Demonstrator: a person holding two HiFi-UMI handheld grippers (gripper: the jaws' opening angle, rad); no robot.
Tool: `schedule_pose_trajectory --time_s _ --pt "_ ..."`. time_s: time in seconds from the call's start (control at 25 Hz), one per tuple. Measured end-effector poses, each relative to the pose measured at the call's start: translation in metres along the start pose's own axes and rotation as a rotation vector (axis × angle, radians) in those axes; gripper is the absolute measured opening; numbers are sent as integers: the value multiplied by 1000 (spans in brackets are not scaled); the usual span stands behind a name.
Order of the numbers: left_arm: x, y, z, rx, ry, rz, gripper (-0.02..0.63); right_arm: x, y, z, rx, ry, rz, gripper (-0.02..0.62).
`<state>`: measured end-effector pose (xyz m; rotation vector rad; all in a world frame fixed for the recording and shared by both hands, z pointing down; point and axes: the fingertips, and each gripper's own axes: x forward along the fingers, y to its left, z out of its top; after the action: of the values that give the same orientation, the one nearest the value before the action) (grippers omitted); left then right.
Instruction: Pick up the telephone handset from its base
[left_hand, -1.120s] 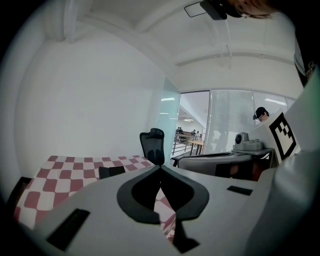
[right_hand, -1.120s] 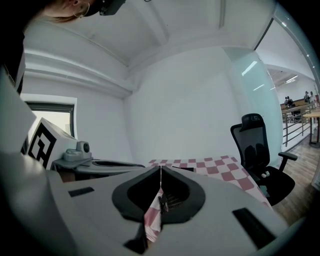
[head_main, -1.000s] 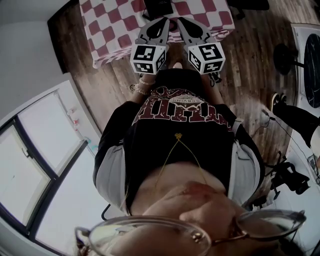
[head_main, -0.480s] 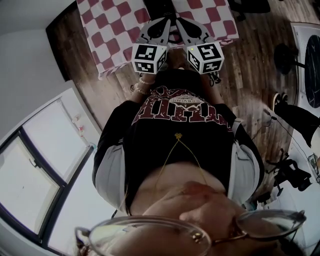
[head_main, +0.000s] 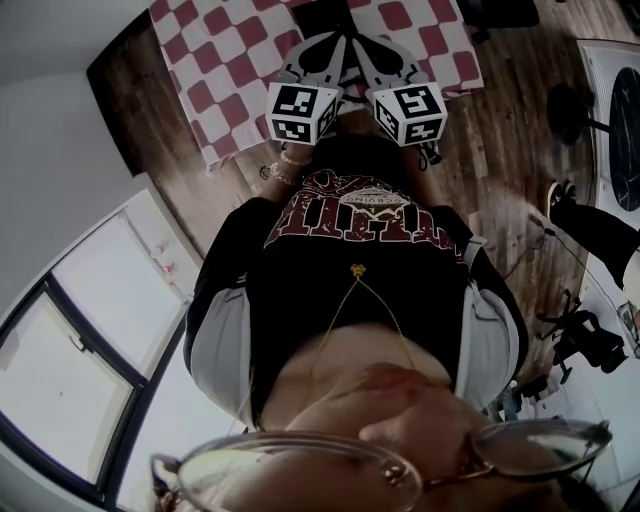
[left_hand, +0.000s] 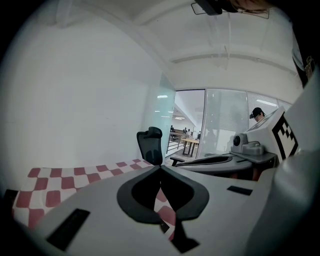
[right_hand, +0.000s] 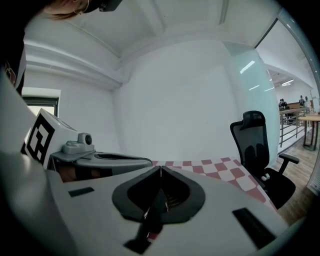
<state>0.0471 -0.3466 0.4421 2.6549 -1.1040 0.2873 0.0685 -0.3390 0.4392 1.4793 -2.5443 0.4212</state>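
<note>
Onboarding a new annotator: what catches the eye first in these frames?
The red-and-white checkered tablecloth at the top of the head view stands out first. The left gripper and right gripper reach side by side over its near edge, fingers shut with nothing between them. Next is the black office chair beside the table, at the right of the right gripper view.

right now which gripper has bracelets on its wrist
The left gripper: bracelets circle the wrist behind its marker cube; none show behind the right gripper.
</note>
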Motion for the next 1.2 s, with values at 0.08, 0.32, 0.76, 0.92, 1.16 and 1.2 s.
schedule_pose_trajectory --time_s 0.08,0.32,0.76,0.92,1.16,1.2 --pt "3 7 0 -4 0 -9 0 8 -2 0 -11 8 -13 20" --pt "5 25 1 2 8 -27 0 27 -2 1 -1 15 -34 20" --pt "8 49 -10 -50 30 -9 0 41 -12 -7 8 58 -48 20" --pt "11 58 -11 -65 30 35 0 45 -18 -10 5 86 -21 20" --pt "24 63 -15 -106 46 95 0 54 -31 -11 -9 128 38 20" --pt "26 64 -16 -113 48 105 0 55 -32 -12 -10 136 52 20"
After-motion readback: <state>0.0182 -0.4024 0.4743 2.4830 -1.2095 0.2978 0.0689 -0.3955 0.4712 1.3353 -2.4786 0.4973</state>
